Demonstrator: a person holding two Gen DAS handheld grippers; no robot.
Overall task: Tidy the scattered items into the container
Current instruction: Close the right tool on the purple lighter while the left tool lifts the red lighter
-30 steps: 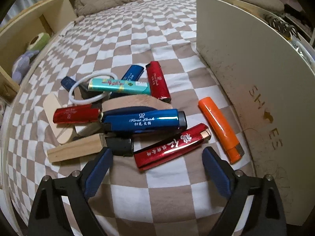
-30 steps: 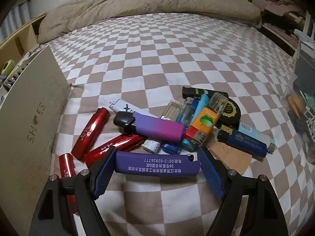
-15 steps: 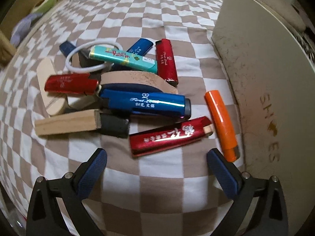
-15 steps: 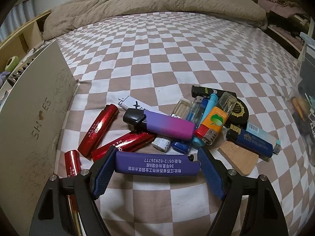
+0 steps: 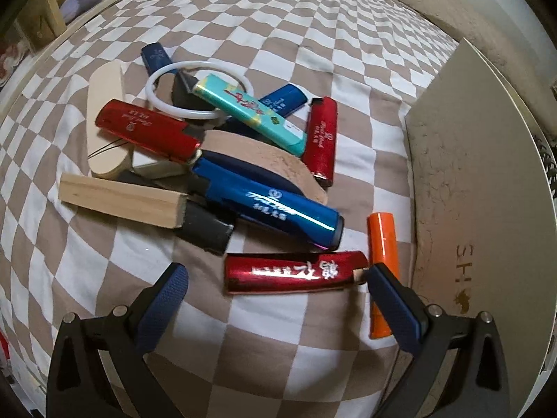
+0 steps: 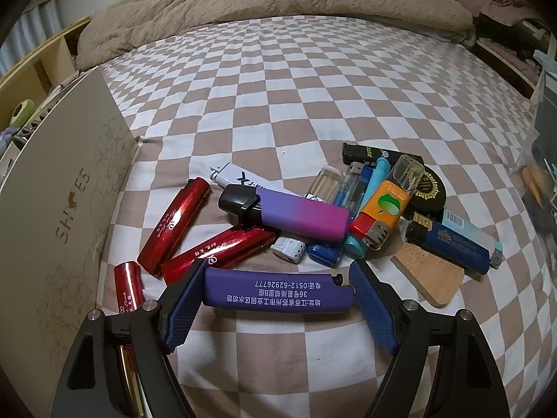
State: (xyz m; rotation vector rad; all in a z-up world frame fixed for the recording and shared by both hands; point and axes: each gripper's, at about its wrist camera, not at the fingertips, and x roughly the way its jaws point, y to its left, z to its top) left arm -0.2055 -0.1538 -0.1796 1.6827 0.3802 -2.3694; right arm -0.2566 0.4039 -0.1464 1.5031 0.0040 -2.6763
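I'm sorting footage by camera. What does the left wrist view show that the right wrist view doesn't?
Only the left wrist view shows the orange lighter, the teal lighter, a white ring, a wooden block and the left tool, open over a red lighter.

Only the right wrist view shows the right tool shut on a purple lighter, plus the purple-pink gradient lighter.

Both show the checkered bedspread and the beige shoe box.

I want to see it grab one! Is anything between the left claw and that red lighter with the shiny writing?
Nothing visible is. The left claw is open around the red lighter; the orange lighter sits behind its right finger.
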